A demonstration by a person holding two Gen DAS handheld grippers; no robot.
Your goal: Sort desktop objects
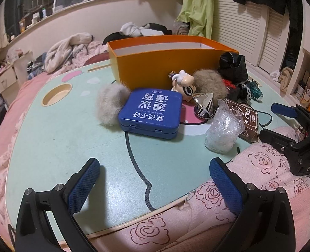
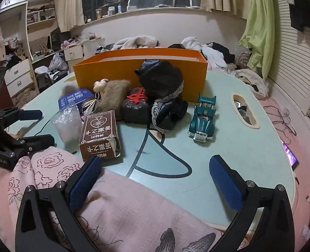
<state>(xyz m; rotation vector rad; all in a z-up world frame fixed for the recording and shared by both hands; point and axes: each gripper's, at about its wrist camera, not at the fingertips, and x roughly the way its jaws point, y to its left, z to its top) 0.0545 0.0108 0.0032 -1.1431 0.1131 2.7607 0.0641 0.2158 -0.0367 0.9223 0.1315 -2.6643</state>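
Observation:
An open orange box (image 1: 167, 63) (image 2: 140, 67) stands at the back of the pale green lap table (image 1: 60, 138) (image 2: 249, 147). In front of it lie a blue tin (image 1: 150, 113), two fur balls (image 1: 110, 107) (image 1: 210, 82), a cartoon figurine (image 1: 183, 83), a silver cone (image 1: 204, 107), a clear plastic bag (image 1: 223, 129), a brown card box (image 2: 101, 134), black bags with lace (image 2: 163, 96) and a teal toy car (image 2: 203, 119). My left gripper (image 1: 155, 180) is open and empty near the front edge. My right gripper (image 2: 155, 180) is open and empty, short of the car and card box.
A pink rose-print blanket (image 2: 117, 210) covers the table's near edge. The table has a cup hole (image 1: 57, 96) and a slot (image 2: 245, 111). A phone (image 2: 290, 156) lies at the right edge. Clothes are piled on the bed behind.

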